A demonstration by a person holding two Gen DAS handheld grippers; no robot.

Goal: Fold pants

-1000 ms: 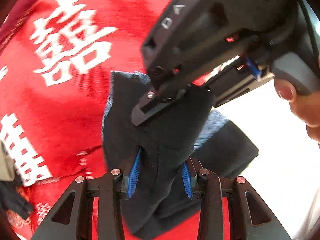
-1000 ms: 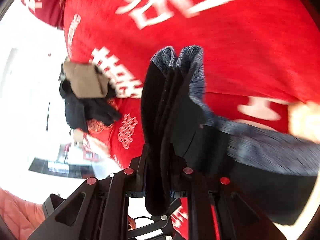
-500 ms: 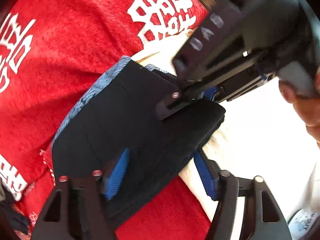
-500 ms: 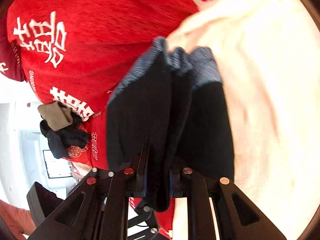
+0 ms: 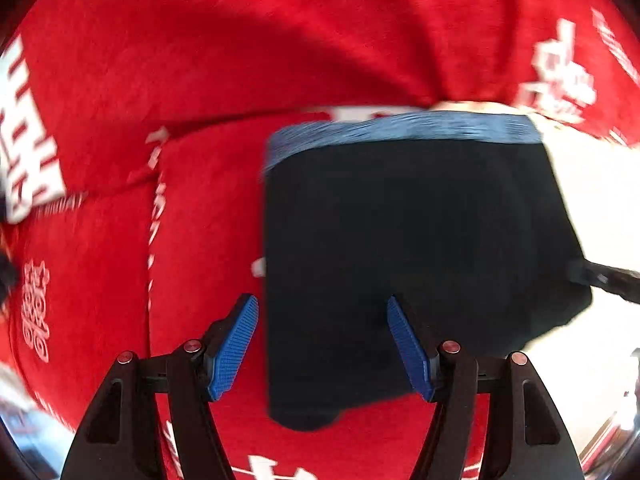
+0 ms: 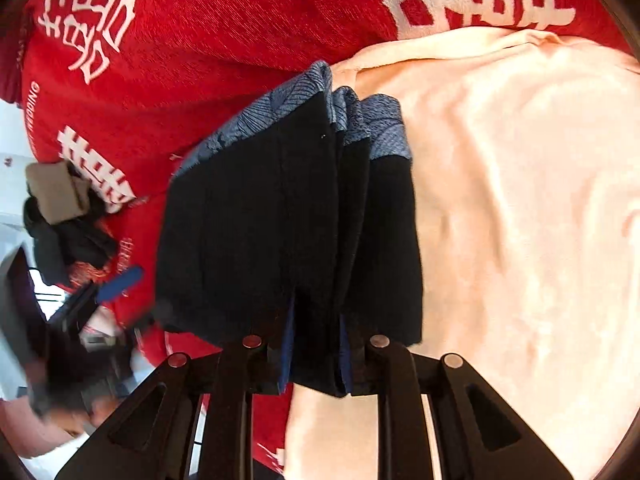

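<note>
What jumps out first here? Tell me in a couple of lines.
The bright red cloth with white characters fills the background of both views. Against it stands the folded stack of black pants with a blue patterned band, pinched at its near edge by the right gripper, whose jaws are opening. Beside the stack on the right lies a pale peach garment.

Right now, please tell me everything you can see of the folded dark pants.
The pants are black cloth with a blue-grey patterned band at the far edge, folded into a thick rectangular stack of layers. They rest partly on the red cloth, partly on a pale peach garment. The right gripper pinches their near edge as its fingers begin opening.
</note>
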